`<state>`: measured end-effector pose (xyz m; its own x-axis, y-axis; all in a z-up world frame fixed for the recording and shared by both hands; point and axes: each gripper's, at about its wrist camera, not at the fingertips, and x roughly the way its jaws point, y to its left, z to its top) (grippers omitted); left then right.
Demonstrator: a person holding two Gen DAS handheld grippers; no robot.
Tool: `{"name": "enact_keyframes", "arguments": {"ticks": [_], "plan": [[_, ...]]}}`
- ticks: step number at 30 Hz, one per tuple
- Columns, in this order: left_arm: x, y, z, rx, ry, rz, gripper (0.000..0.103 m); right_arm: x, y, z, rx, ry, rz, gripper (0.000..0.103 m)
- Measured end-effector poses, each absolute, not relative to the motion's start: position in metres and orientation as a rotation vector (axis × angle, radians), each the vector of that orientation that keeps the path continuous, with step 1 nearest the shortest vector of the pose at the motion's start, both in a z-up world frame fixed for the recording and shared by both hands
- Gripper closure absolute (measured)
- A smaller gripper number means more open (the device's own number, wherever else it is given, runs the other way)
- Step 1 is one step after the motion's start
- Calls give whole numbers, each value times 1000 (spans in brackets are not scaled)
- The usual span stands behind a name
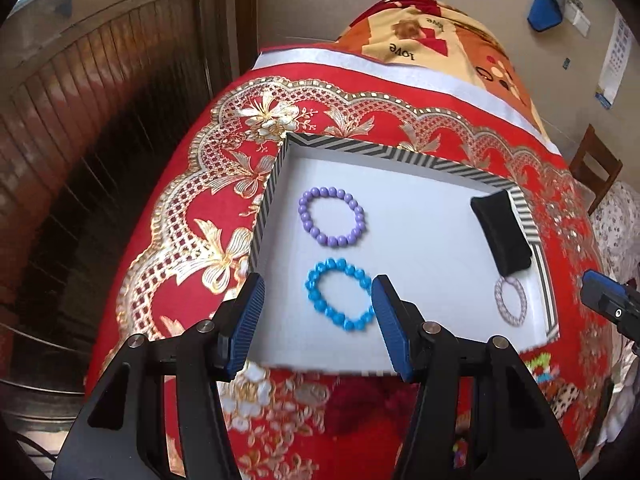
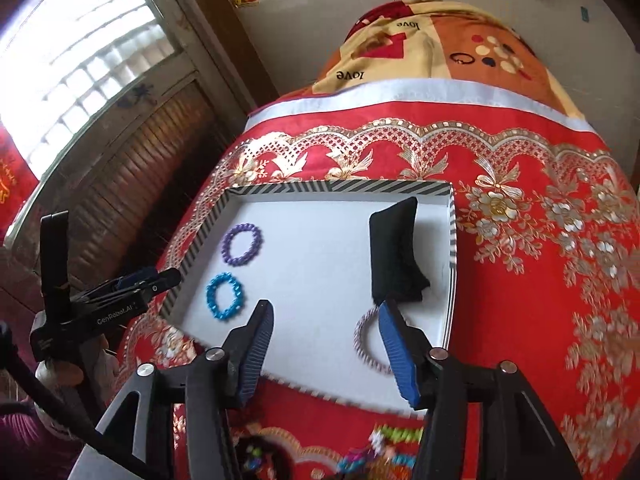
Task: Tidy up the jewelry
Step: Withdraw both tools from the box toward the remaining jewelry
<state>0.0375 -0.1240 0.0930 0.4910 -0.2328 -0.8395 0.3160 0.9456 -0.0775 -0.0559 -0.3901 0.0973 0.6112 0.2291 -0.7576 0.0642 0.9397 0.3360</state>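
A white tray with a striped rim lies on the red cloth. In it lie a purple bead bracelet, a blue bead bracelet, a pale twisted bracelet and a black cushion. My left gripper hovers open over the blue bracelet, holding nothing. Above the pale bracelet my right gripper is open too, one finger covering part of the ring. Each gripper also shows at the edge of the other's view, the right gripper and the left gripper.
The red and gold tablecloth covers the table. A patterned blanket is heaped at the far end. Colourful small items lie by the tray's near edge. Wooden shutters stand on the left, a chair at right.
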Motion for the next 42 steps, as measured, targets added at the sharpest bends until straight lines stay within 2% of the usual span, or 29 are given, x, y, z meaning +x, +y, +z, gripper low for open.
{"name": "enact_keyframes", "arguments": {"ticks": [33,42], "plan": [[-55,-105,108,168,964,-391,47,-156,-355,93,373,911,33,45],[-66,-96,101,160,1003,-416,47,-182,-368,92,376,909,-6,45]]}}
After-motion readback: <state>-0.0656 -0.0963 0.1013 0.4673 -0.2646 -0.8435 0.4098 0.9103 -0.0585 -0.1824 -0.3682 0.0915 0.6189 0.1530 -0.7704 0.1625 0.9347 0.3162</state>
